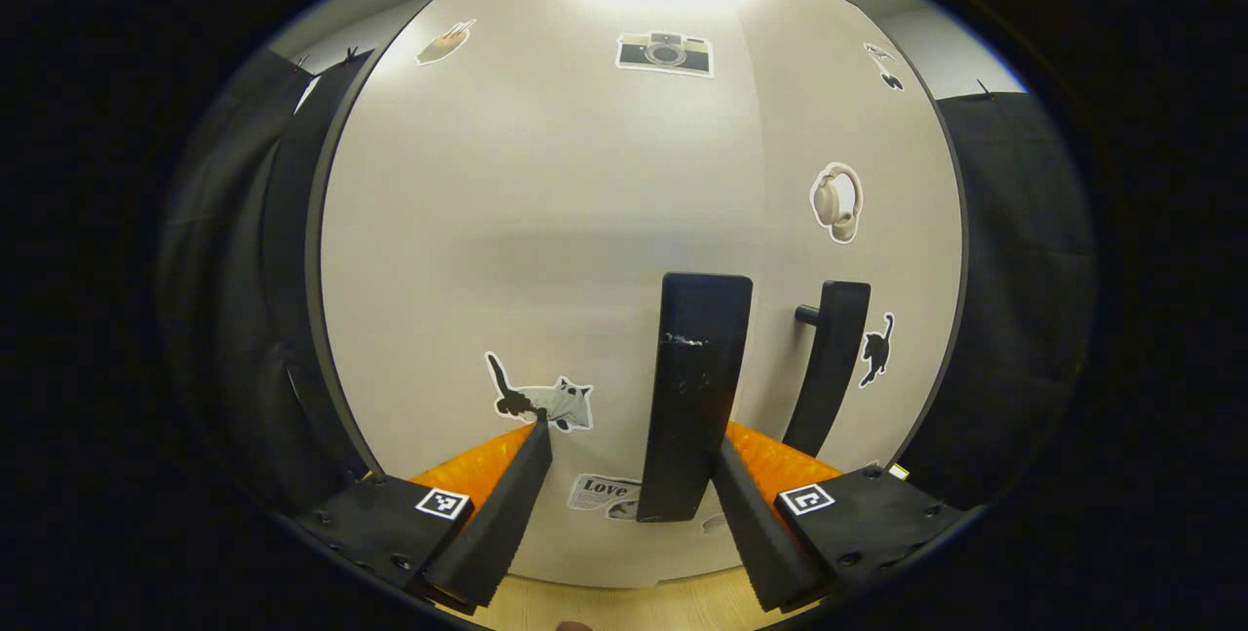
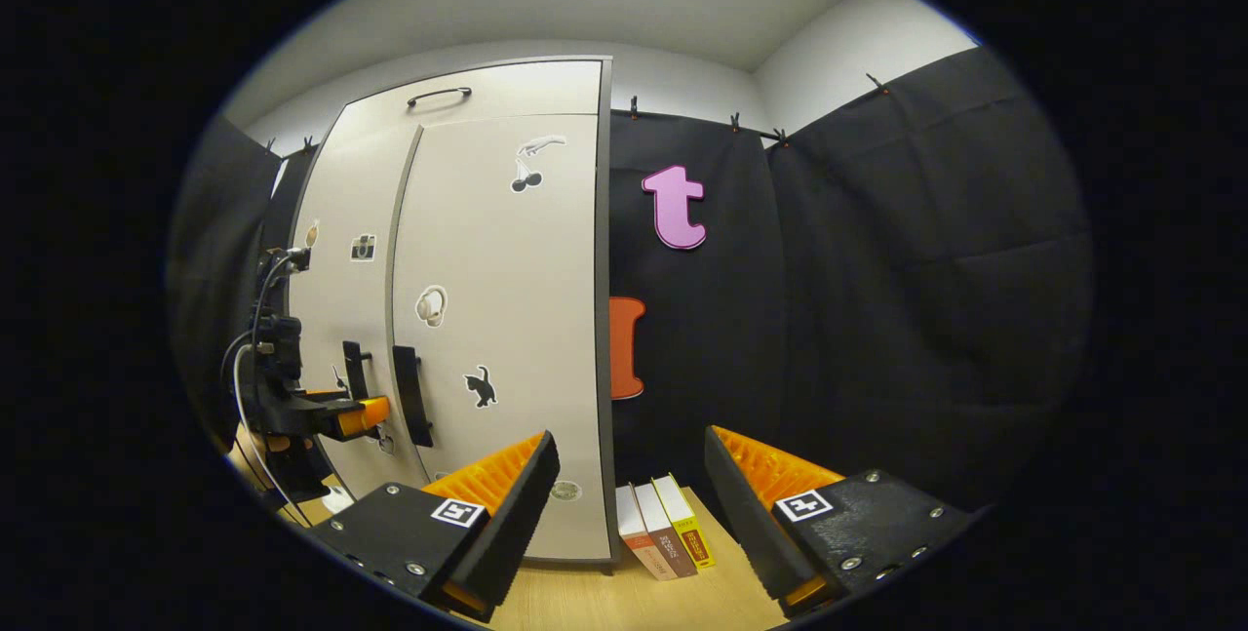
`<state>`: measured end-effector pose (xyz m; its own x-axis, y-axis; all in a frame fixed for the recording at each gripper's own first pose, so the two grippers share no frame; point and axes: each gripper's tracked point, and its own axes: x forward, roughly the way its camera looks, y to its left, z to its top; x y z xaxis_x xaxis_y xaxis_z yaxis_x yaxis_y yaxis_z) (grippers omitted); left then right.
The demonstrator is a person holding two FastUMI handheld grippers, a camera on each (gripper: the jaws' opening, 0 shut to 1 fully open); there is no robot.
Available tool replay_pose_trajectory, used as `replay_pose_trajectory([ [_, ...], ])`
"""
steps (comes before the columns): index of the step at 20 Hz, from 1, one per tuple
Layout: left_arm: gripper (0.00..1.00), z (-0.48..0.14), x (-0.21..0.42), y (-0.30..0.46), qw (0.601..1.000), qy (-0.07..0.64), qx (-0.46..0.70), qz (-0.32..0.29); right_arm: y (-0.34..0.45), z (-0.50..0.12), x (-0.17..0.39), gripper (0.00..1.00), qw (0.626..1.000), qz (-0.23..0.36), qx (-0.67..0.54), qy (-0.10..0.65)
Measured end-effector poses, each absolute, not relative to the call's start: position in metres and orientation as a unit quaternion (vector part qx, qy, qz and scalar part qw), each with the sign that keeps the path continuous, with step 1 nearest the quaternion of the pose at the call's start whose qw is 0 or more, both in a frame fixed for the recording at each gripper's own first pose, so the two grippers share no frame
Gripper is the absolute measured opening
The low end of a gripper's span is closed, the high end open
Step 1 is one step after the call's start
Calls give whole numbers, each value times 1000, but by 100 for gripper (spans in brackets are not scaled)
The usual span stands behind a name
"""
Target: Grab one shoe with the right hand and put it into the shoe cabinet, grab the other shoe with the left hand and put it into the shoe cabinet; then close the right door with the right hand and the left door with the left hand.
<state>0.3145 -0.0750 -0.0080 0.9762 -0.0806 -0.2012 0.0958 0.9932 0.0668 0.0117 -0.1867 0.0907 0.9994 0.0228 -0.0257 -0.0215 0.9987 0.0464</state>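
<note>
In the left gripper view, the white shoe cabinet's left door [image 1: 546,221] fills the front, very close. Its black vertical handle [image 1: 694,397] stands between the fingers of my open left gripper [image 1: 634,436], nearer the right finger. The right door's handle [image 1: 829,363] is just beyond the seam. In the right gripper view, the cabinet [image 2: 487,319] stands at the left with both doors looking flush and shut. The left gripper [image 2: 341,414] is at the left door's handle [image 2: 353,368]. My right gripper [image 2: 631,441] hangs open with nothing between its fingers, back from the right door [image 2: 507,270].
Several upright books [image 2: 665,533] stand on the wooden floor [image 2: 624,602] just right of the cabinet's corner. Black cloth walls [image 2: 877,299] close the booth to the right and behind. Stickers dot both doors.
</note>
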Motion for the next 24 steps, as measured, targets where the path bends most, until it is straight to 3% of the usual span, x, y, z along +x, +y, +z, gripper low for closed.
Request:
replay_pose_trajectory([
  [2, 100, -12, 304, -72, 992, 114, 41, -39, -185, 95, 13, 93, 999, 16, 26, 15],
  [3, 100, -12, 296, -72, 992, 118, 32, -44, -184, 96, 13, 97, 999, 18, 26, 17],
  [4, 100, -10, 283, -73, 991, 121, 24, -54, -183, 96, 13, 88, 999, 20, 26, 21],
  [8, 100, 29, 239, -43, 993, 105, 9, -54, -175, 112, 11, 97, 999, 31, 20, 18],
  [10, 100, 61, 216, -16, 996, 76, 31, -40, -169, 127, 7, 97, 999, 35, 19, 7],
  [11, 100, 78, 202, 1, 997, 60, 47, -28, -165, 135, 5, 93, 999, 40, 19, 0],
  [12, 100, 93, 190, 17, 997, 46, 58, -16, -161, 142, 3, 97, 999, 43, 19, -5],
  [13, 100, 109, 178, 28, 998, 30, 59, -8, -159, 150, 1, 93, 999, 44, 16, -12],
  [18, 99, 162, 123, 98, 996, -12, 79, 30, -144, 176, -11, 93, 999, 40, 15, -33],
  [24, 99, 162, 107, 180, 995, -14, 64, 74, -114, 175, -31, 93, 999, 30, 3, -41],
])
